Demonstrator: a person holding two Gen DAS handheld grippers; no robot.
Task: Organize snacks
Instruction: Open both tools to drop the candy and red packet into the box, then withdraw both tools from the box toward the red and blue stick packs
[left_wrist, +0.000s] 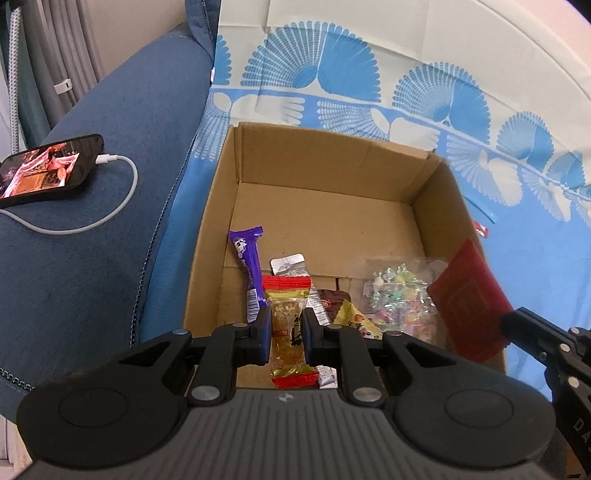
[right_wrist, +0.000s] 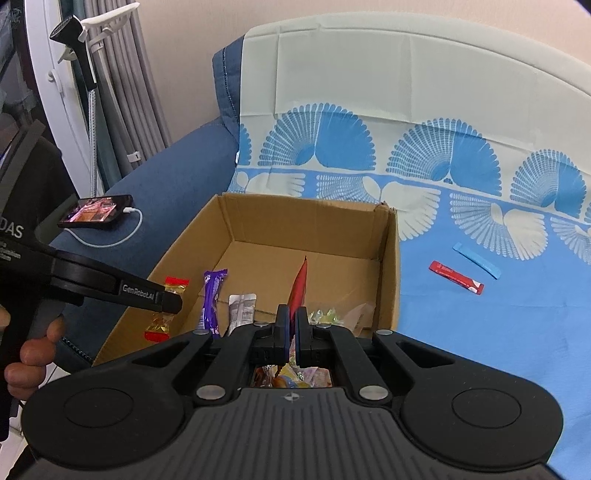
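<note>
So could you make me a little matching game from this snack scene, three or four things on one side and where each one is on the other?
Things:
1. nut candy bar in clear wrapper with red ends
2. flat red packet
3. purple snack bar
4. red stick sachet

Places:
A. lying on the blue patterned cloth, outside the cardboard box
B. lying inside the box
C. pinched in the right hand-held gripper
D. pinched in the left hand-held gripper

Pairs: 1-D, 2-C, 3-B, 4-A
</note>
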